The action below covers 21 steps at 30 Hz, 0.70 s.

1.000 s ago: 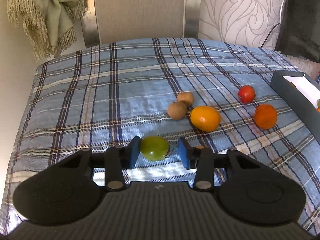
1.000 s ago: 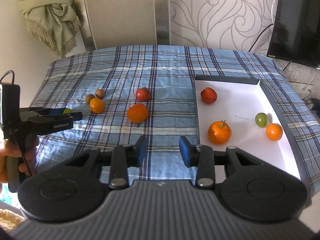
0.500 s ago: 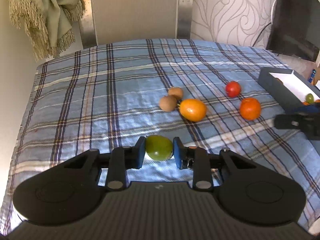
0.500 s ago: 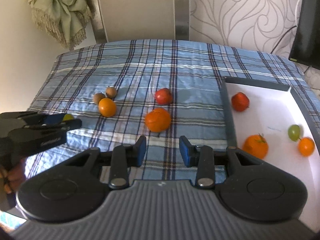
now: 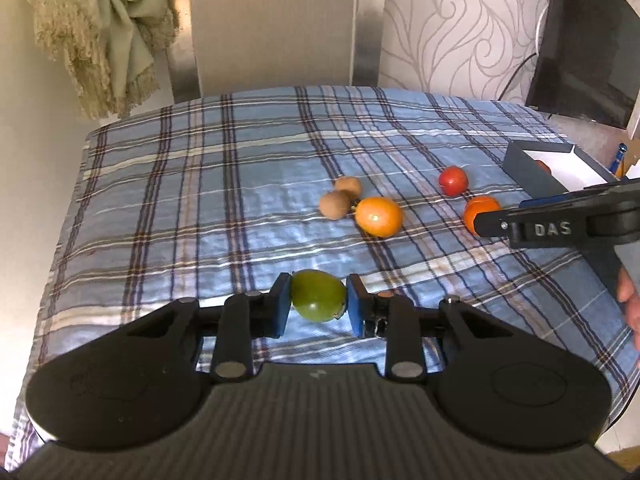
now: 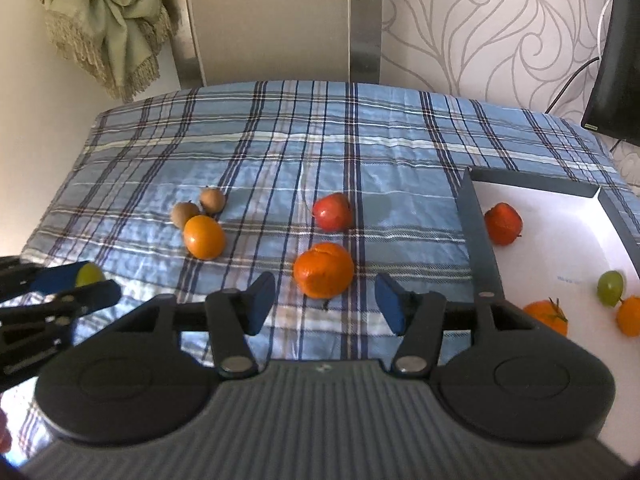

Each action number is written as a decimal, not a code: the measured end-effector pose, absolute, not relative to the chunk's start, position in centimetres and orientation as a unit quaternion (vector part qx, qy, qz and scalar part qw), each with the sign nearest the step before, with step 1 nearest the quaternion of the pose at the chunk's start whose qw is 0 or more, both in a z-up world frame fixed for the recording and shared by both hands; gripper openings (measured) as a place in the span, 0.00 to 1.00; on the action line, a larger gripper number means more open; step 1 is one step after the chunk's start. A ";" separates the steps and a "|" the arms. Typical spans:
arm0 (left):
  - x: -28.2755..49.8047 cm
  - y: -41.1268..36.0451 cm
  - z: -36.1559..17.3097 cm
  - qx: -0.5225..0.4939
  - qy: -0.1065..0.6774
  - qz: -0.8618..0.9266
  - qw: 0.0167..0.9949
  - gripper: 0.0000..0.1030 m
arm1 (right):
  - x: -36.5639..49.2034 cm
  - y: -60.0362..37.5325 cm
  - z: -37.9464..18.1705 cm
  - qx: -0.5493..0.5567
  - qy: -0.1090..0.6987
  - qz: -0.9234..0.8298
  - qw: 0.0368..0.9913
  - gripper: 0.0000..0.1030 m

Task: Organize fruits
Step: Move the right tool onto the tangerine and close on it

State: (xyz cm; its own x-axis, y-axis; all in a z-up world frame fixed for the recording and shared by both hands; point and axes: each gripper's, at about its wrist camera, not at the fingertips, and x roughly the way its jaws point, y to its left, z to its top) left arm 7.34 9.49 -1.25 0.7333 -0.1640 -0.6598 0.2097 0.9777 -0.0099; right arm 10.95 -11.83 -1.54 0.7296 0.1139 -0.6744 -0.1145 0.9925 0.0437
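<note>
Left wrist view reads "DAS" on the right gripper (image 5: 496,220), newly arrived, jaws opening empty; left gripper (image 5: 318,298) clamps the green fruit (image 5: 316,295).

A worktop (image 6: 304,148) under a blue plaid cloth (image 6: 360,128) carries the fruit. Near the cloth's middle lies a wrinkled orange (image 6: 324,269); at its 12 o'clock, close by, sits a red fruit (image 6: 333,212). Toward 10 o'clock a smooth orange (image 6: 204,237) touches the nearer of two brown fruits (image 6: 185,213), with the other (image 6: 212,199) just behind. At 3 o'clock a dark-walled, white-floored tray (image 6: 478,232) rests on the cloth.
</note>
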 end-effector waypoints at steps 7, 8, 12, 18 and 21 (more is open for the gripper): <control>6.8 10.2 -1.3 0.036 0.354 -0.090 0.930 0.33 | 12.4 -11.4 -2.6 0.002 0.367 0.061 0.928 0.44; 6.8 10.2 -1.3 0.036 0.354 -0.089 0.930 0.33 | 12.4 -11.4 -2.6 0.004 0.368 0.062 0.928 0.43; 6.9 10.1 -1.5 0.035 0.355 -0.089 0.930 0.33 | 12.1 -11.8 -2.5 0.012 0.367 0.064 0.928 0.38; 7.0 9.6 -1.5 0.037 0.354 -0.096 0.930 0.33 | 9.8 -12.2 -1.2 0.023 0.357 0.078 0.930 0.38; 7.1 9.4 -1.5 0.037 0.355 -0.099 0.929 0.33 | 8.2 -12.4 0.0 0.018 0.342 0.091 0.935 0.38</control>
State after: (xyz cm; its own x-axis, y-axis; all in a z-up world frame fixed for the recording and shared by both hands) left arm 7.12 9.35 -1.52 0.7288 -0.1574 -0.6664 0.2096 0.9778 -0.0017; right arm 8.16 -12.39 0.04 0.7499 0.1833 -0.6357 -0.1582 0.9827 0.0968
